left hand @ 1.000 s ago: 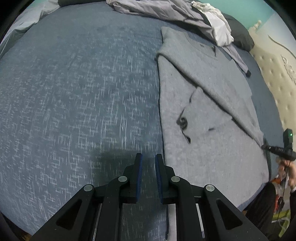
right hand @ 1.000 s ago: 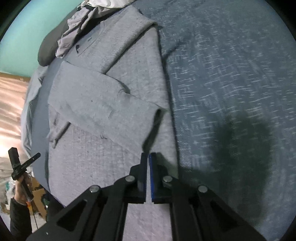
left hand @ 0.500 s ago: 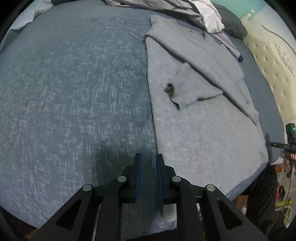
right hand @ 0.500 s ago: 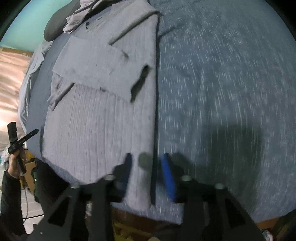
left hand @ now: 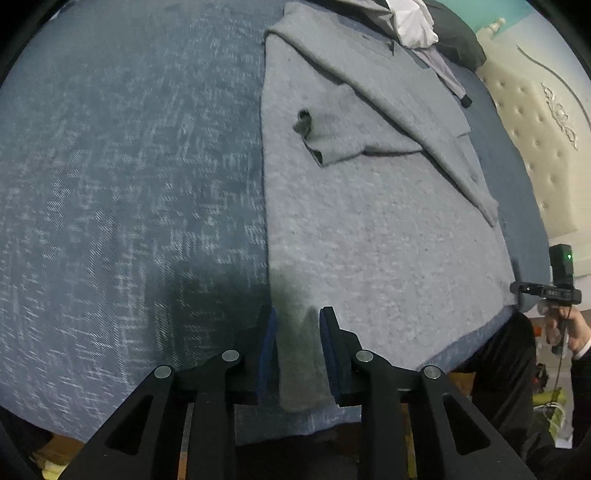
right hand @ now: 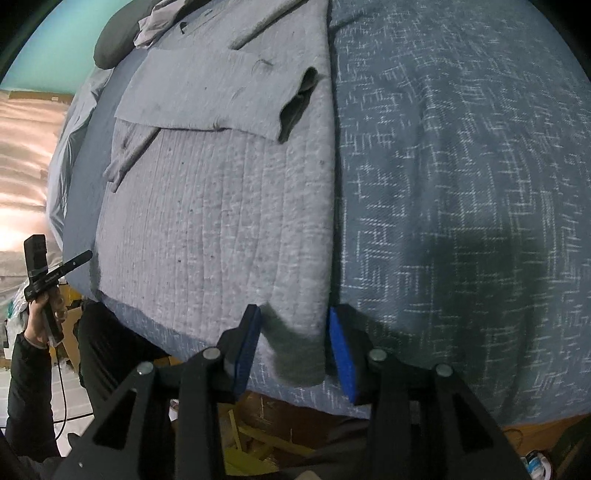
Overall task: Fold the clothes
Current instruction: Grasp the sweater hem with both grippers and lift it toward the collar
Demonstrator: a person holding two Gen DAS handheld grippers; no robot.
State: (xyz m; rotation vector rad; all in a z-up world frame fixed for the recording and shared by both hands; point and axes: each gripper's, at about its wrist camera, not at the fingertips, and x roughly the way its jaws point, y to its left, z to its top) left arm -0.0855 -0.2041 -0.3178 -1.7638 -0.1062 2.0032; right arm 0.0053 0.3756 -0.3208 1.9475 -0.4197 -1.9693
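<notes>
Grey sweater (left hand: 369, 229) lies flat on the blue bed (left hand: 129, 166), both grippers at its near hem.

Nearest, the left gripper (left hand: 298, 347) straddles one hem corner, its jaws opening and the pads clear of the cloth; the right gripper (right hand: 293, 345) straddles the other corner, jaws apart, not pinching. Further up the sweater, both sleeves (right hand: 221, 96) are folded across the chest. Beyond its collar lie a dark pillow (left hand: 456, 40) and crumpled clothes (left hand: 413, 22).
</notes>
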